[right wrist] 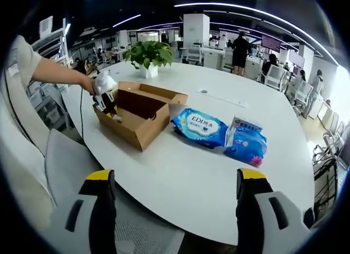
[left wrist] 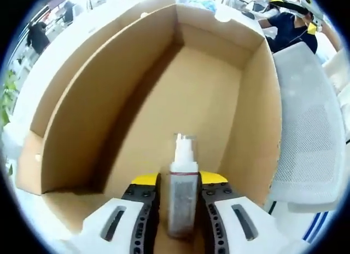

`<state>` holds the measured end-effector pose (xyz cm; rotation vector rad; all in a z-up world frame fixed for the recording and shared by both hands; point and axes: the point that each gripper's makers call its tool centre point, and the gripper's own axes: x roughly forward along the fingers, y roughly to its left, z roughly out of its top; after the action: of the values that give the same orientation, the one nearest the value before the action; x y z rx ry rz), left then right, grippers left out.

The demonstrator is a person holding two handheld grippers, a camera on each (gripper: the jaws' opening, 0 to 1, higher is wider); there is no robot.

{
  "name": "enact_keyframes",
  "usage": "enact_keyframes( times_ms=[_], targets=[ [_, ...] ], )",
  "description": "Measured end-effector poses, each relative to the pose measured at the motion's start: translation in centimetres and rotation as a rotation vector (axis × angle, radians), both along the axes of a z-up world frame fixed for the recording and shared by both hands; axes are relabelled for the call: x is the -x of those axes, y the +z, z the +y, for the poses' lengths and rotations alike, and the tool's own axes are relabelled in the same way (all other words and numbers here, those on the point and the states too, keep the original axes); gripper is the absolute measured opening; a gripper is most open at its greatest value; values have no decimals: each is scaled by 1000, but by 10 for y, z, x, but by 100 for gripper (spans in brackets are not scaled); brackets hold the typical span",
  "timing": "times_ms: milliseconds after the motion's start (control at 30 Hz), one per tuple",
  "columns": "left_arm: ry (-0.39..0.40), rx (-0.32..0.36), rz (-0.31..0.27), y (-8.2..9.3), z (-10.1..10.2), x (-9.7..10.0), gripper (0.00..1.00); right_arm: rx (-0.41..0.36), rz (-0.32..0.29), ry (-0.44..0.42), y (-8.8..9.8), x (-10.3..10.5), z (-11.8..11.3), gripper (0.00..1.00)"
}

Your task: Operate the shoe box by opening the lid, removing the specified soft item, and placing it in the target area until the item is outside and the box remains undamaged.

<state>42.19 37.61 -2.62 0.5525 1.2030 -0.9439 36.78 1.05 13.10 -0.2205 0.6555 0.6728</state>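
Observation:
I look down into the open brown cardboard shoe box [left wrist: 109, 100]. My left gripper [left wrist: 179, 180] is shut on a small spray bottle [left wrist: 183, 196] with a clear cap, held upright just above the box floor near one end wall. In the right gripper view the same box [right wrist: 143, 128] sits on the white table [right wrist: 208, 177] with its lid flipped back, and a person's hand holds the left gripper [right wrist: 105, 92] at the box's left end. My right gripper [right wrist: 175, 177] hangs open over the table's near edge, well away from the box, with nothing between its fingers.
Two blue packs of wipes [right wrist: 198, 127] [right wrist: 246, 142] lie just right of the box. A potted plant [right wrist: 147, 54] stands behind it. White mesh chairs [left wrist: 309, 133] [right wrist: 65, 166] crowd the table's edge. People stand and sit in the office behind.

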Motion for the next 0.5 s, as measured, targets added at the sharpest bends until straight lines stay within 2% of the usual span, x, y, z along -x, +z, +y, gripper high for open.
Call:
enact_keyframes(
  times_ms=[133,333,500],
  targets=[
    [-10,-17,-12,-3,2,-1,19,-1,-1,2,0,-1,1,86],
    [33,-17,-33,-2,3,-3,18,-9,-3,1,1,-2,2,85],
    [28,-23,-53,0,1,-3,18,-20,-8,-4,3,-5,2,84]
  ],
)
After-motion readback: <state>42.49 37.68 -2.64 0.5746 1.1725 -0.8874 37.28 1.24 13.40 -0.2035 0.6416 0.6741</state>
